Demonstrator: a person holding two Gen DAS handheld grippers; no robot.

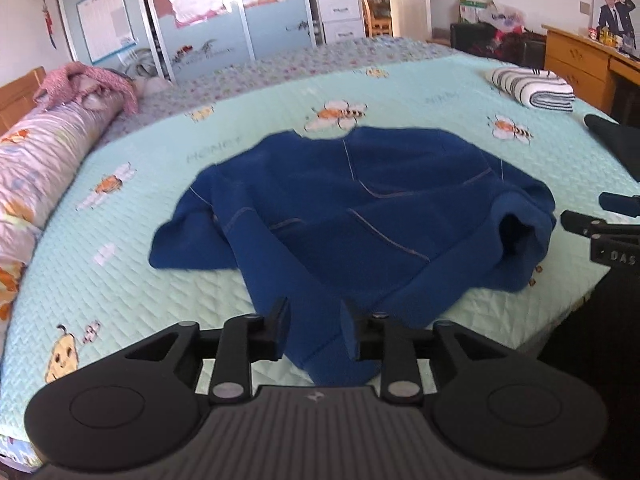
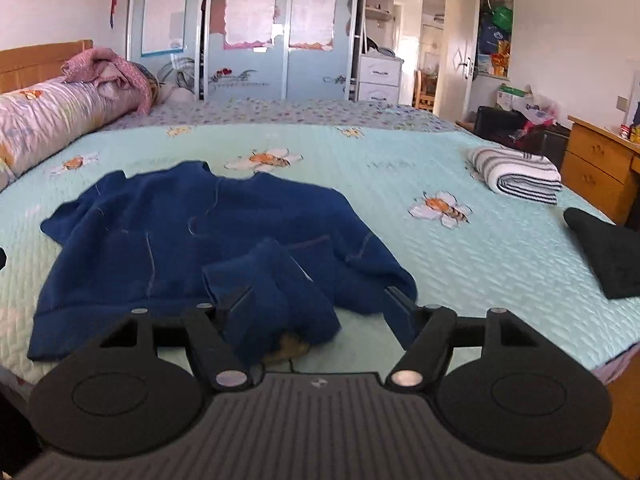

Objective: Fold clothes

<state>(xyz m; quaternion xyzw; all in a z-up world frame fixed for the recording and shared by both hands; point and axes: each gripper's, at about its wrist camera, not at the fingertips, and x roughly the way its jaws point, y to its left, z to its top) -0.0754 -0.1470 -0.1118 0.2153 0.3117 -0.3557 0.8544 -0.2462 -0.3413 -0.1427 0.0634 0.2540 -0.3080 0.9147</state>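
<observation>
The left gripper (image 1: 314, 330), a black two-finger tool seen from its own wrist camera, stands with its jaws part open, and a sleeve of the dark blue fleece sweater (image 1: 360, 208) runs down between the fingers toward the camera; the right-hand finger is partly covered by the fabric, and whether the pads press on the cloth cannot be told. The right gripper (image 2: 316, 312) has its jaws spread wide, and a bunched fold of the same blue sweater (image 2: 208, 232) lies in the gap against its left finger (image 2: 236, 304), while the other finger stands clear of the cloth over the bedspread; nothing is pinched. The sweater lies spread and rumpled near the front edge of the bed, on a pale mint-green quilted bedspread (image 2: 500, 264) printed with orange-and-white bees. Well apart from it, toward the far right of the bed, sits a folded white towel with dark stripes (image 2: 516, 178), and nearer on the right edge lies a flat black cloth (image 2: 604, 252). Along the left side rests a long pink-and-lilac rolled quilt (image 2: 52, 120) with a crumpled pink knitted garment (image 2: 108, 66) on top. Behind the bed stands a wardrobe with pale blue sliding doors (image 2: 248, 40), and a wooden drawer cabinet (image 2: 596, 168) is at the right.
</observation>
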